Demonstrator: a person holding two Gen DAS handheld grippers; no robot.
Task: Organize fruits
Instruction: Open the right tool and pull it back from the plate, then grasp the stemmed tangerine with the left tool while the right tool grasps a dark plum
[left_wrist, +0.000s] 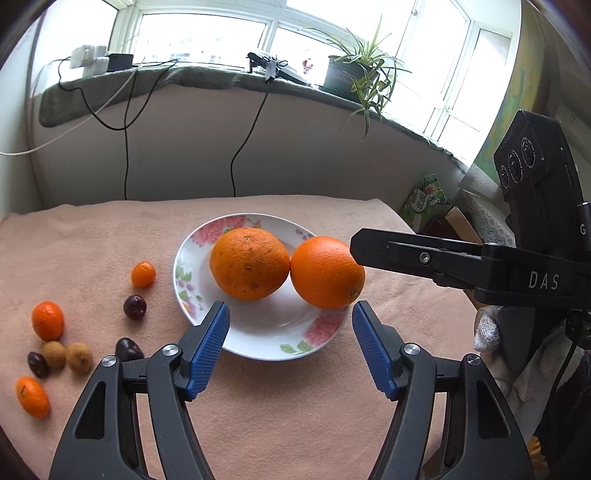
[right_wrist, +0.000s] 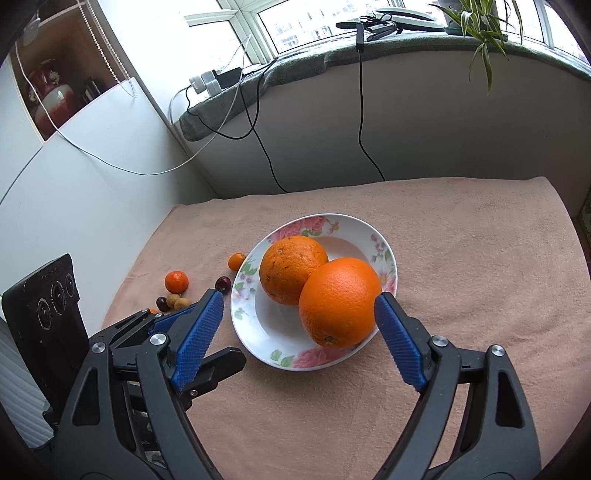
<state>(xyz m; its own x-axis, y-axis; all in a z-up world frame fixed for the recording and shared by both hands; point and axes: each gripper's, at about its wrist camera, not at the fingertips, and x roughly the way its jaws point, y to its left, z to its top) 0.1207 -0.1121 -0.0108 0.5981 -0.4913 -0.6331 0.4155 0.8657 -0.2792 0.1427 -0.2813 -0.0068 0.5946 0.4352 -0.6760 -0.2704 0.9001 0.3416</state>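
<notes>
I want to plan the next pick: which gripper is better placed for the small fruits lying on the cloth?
Left. The open left gripper has the kumquats on its side; the right gripper faces the plate.

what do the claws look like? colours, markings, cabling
Both alike: black plastic scissor-style frames with silver pivot screws and blue ribbed pads. Left claw; right claw. The right one's side, seen from the left camera, bears white "DAS" lettering, a black three-lens camera block and a black cable.

Plate (left_wrist: 192, 258): white, pink-and-green floral rim. Oranges (left_wrist: 249, 268): orange, one speckled brown. Cloth (left_wrist: 92, 236): peach. Pads (left_wrist: 208, 350): were blue, ribbed.
</notes>
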